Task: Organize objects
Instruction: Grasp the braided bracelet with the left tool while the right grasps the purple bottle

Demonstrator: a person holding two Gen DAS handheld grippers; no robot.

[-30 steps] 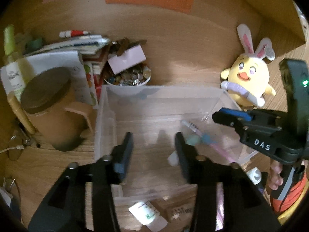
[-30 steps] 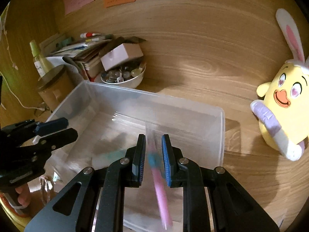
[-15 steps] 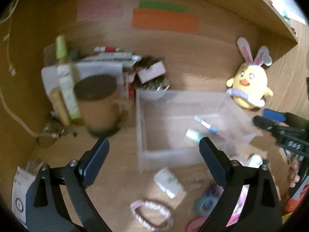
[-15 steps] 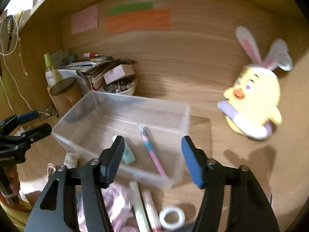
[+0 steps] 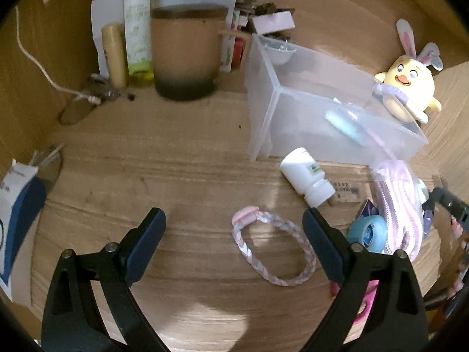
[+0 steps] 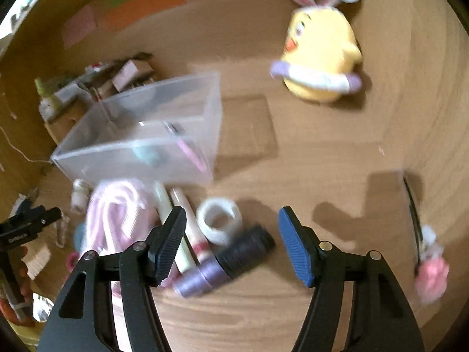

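Clear plastic bin (image 5: 331, 108) stands on the wooden counter (image 5: 181, 176), toward its back, with a pink pen (image 6: 189, 151) and a pale blue item (image 6: 146, 154) lying inside. Left claw (image 5: 234, 236) hangs wide open and empty above a braided pink-and-white bracelet (image 5: 274, 250), which lies flat between its fingers' line of sight; bare counter extends to the left of the bracelet. A white bottle (image 5: 306, 177) with a small green label, not legible, lies on its side just in front of the bin's near wall. Right of it sit a coiled pink cord (image 5: 398, 205) and a blue tape roll (image 5: 368, 233). Right claw (image 6: 233, 245) is likewise spread wide and empty, over a dark purple cylinder (image 6: 225, 264), a white tape ring (image 6: 219, 220) and two pale tubes (image 6: 178, 220) clustered just ahead of the bin. Open counter lies to the right of that cluster. A yellow bunny-eared plush (image 6: 321, 55) stands beyond, apart from the bin. Behind, a brown lidded jar (image 5: 186, 55) adjoins a green-printed bottle (image 5: 137, 29); its text is unreadable.
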